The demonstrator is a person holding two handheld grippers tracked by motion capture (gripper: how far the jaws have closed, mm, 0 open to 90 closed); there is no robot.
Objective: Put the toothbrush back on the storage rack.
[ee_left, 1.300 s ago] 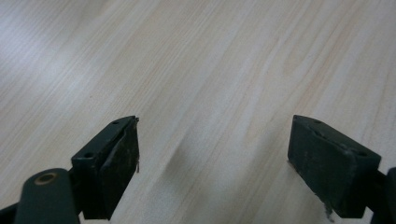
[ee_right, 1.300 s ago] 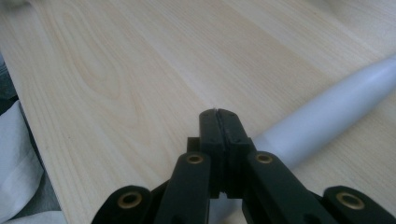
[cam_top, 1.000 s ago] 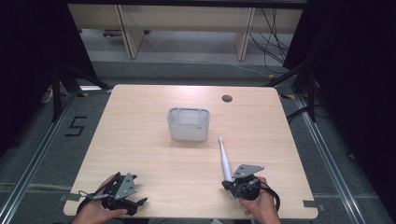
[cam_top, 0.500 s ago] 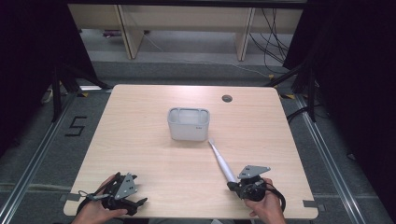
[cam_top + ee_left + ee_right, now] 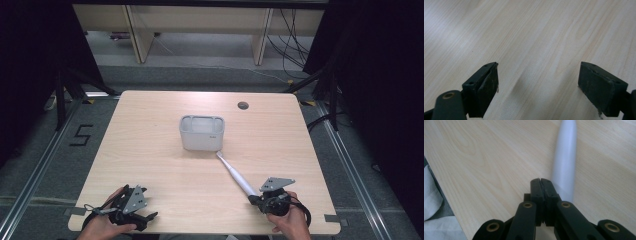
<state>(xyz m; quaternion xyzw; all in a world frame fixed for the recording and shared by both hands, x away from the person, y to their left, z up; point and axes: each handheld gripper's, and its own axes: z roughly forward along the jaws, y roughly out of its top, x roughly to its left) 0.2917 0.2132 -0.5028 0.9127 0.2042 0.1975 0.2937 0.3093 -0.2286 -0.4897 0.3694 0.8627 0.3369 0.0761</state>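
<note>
Right gripper [image 5: 266, 200] at near right edge, jaws pressed together on slender white plastic wand [image 5: 234, 173] | wand's long axis runs far-left, tip touching small grey open-topped plastic bin [image 5: 202, 133] at centre of pale wooden table [image 5: 150, 130] | left gripper [image 5: 131, 212] near left, jaws apart, idle | open room both sides

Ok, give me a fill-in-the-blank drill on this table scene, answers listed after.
1. The left gripper has its fingers ____.
2. The white stick has its far tip next to the grey ____.
3. The right gripper has its fingers ____.
4. The table is made of light ____.

Missing words: open; container; shut; wood
</note>
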